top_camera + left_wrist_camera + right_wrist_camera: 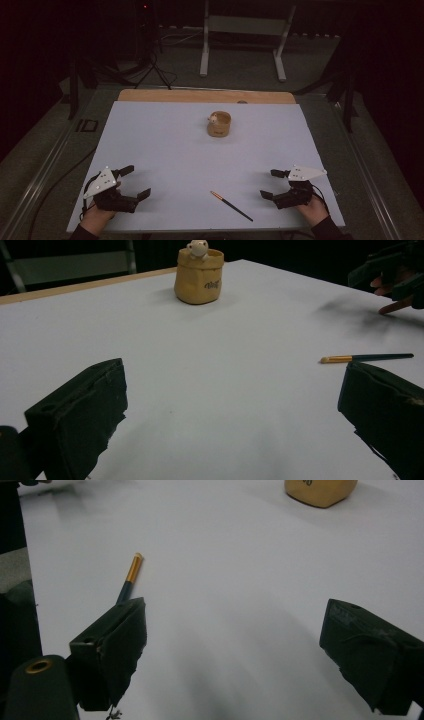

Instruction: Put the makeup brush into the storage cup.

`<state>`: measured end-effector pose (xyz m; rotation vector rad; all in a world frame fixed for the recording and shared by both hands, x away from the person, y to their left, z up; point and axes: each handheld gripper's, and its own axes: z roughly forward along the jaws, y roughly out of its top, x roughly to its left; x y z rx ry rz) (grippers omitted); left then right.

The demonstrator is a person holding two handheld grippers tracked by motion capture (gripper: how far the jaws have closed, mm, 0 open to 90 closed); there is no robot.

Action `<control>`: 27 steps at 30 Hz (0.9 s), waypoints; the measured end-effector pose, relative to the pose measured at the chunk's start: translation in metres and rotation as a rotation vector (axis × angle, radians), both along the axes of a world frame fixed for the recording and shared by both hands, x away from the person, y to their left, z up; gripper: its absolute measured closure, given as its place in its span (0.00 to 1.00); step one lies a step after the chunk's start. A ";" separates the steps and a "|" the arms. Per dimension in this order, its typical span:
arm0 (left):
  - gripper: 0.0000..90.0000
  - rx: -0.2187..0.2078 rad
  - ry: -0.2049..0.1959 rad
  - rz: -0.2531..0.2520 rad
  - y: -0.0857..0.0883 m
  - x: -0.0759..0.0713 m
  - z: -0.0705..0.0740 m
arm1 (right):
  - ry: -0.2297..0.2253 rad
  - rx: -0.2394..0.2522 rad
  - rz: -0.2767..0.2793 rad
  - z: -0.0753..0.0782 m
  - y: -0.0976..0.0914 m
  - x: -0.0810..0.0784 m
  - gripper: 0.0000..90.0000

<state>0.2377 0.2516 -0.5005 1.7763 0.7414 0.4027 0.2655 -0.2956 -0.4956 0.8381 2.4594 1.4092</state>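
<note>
both tongs, left (136,182) and right (270,184), gape released; the thin brush (231,205) looks light, stiff, roll-prone, so pinch mid-handle.

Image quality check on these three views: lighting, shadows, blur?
High view: dim, dark surround, white table sheet evenly lit, soft shadows under both grippers. Left gripper view: cup and brush fairly sharp, its own jaws soft, smudgy shadow under the right gripper. Right gripper view: near jaws blurred, brush readable, cup cropped at top.
</note>
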 end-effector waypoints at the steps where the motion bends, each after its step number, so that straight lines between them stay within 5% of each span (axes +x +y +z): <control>1: 0.01 0.000 -0.001 -0.002 0.000 0.000 0.000 | -0.002 -0.002 0.000 0.000 0.000 0.000 0.13; 15: 0.01 0.004 -0.008 -0.009 -0.001 0.000 0.001 | -0.005 -0.007 -0.027 0.001 -0.001 -0.001 0.13; 27: 0.01 0.012 -0.014 -0.003 -0.001 0.000 0.003 | -0.024 -0.016 -0.140 0.030 0.003 -0.004 0.13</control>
